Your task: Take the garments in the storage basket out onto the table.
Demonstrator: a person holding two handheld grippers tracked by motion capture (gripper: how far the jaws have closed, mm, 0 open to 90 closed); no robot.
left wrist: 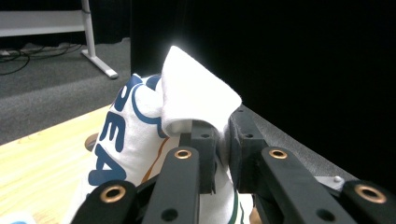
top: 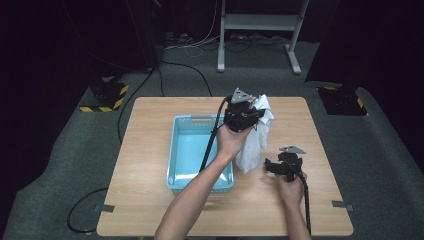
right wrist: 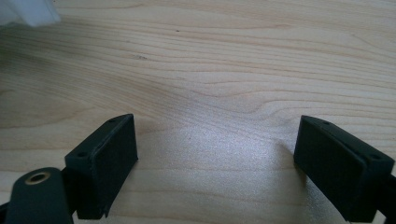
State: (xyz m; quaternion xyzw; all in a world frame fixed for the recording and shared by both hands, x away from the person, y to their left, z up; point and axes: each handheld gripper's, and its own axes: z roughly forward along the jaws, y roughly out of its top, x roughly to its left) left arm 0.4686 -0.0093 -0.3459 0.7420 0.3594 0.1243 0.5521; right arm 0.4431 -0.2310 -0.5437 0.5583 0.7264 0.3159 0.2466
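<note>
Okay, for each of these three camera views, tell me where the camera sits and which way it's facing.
High view: fixed above the person's side, facing forward and down on the wooden table and blue basket; both forearms and grippers show.
Left gripper view: rides the left gripper, looking along jaws clamped on the white cloth, floor beyond.
Right gripper view: rides the right gripper, facing down at bare tabletop between spread jaws.
Shared: the cloth also hangs from the left gripper in the high view.
</note>
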